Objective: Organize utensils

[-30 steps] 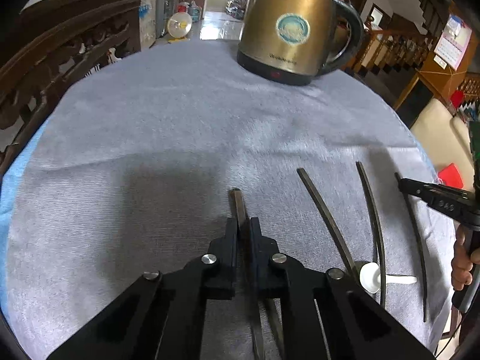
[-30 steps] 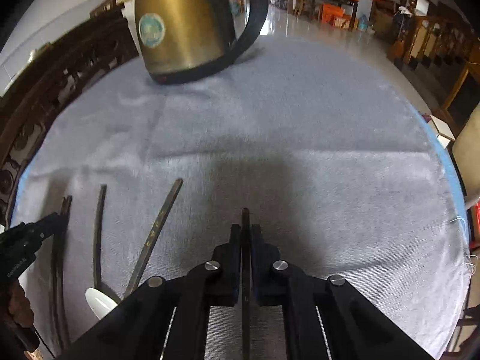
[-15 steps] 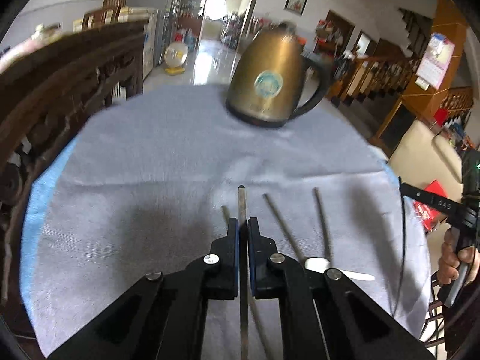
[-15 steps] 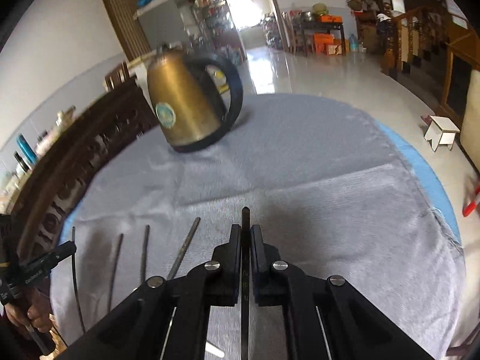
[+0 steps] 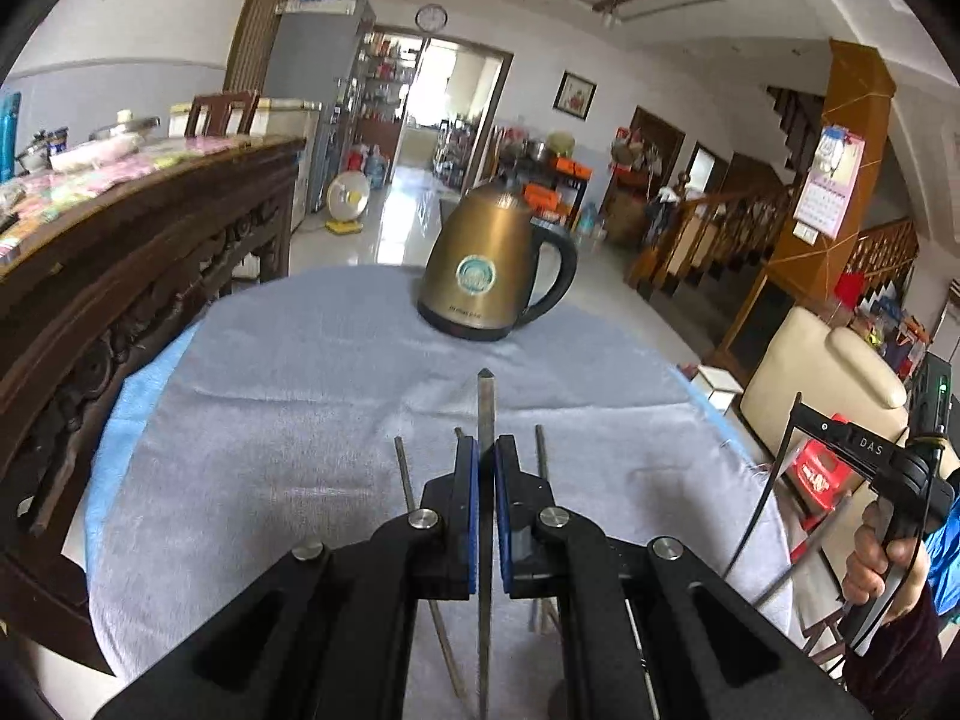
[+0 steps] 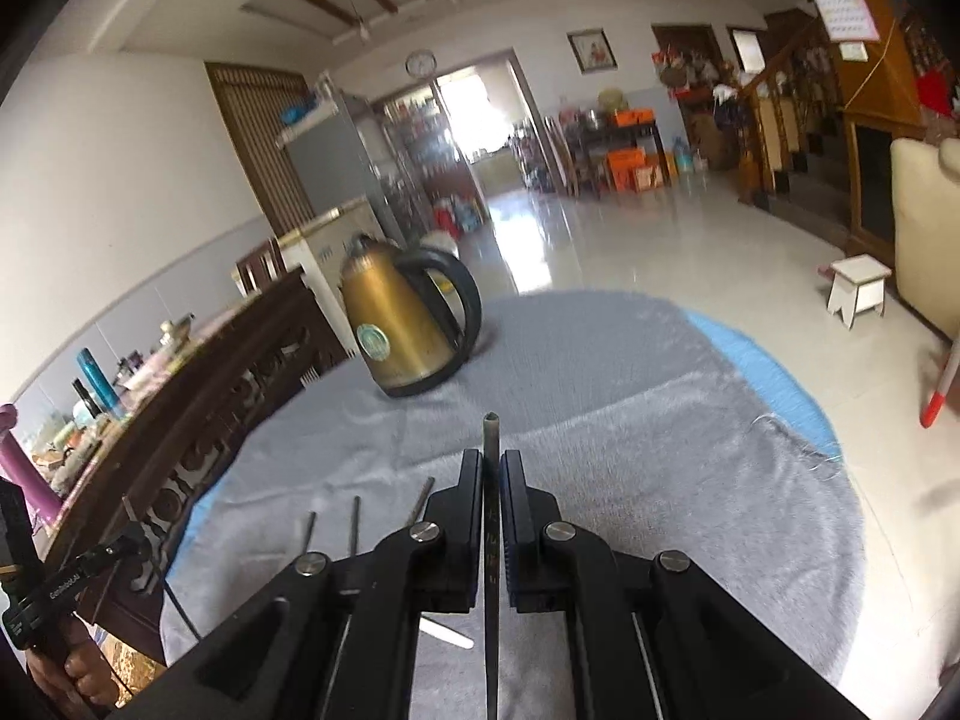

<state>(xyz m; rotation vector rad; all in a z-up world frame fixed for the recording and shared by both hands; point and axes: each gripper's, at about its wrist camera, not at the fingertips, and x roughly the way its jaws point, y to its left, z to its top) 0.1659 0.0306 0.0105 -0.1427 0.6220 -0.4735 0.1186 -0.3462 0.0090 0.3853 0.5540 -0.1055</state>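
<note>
My left gripper (image 5: 485,468) and right gripper (image 6: 493,483) each pinch 1 chopstick (image 5: 483,402), raised before the kettle (image 5: 489,267).

A round desk (image 5: 138,396) carries a grey cloth (image 5: 288,432) over a blue one. On the cloth stand a gold electric kettle (image 5: 480,264) at the far side and dark chopsticks (image 5: 403,468) near.

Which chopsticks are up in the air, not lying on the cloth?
Two: one chopstick pinched in the left gripper, another in the right gripper. The other three chopsticks lie flat on the grey cloth.
</note>
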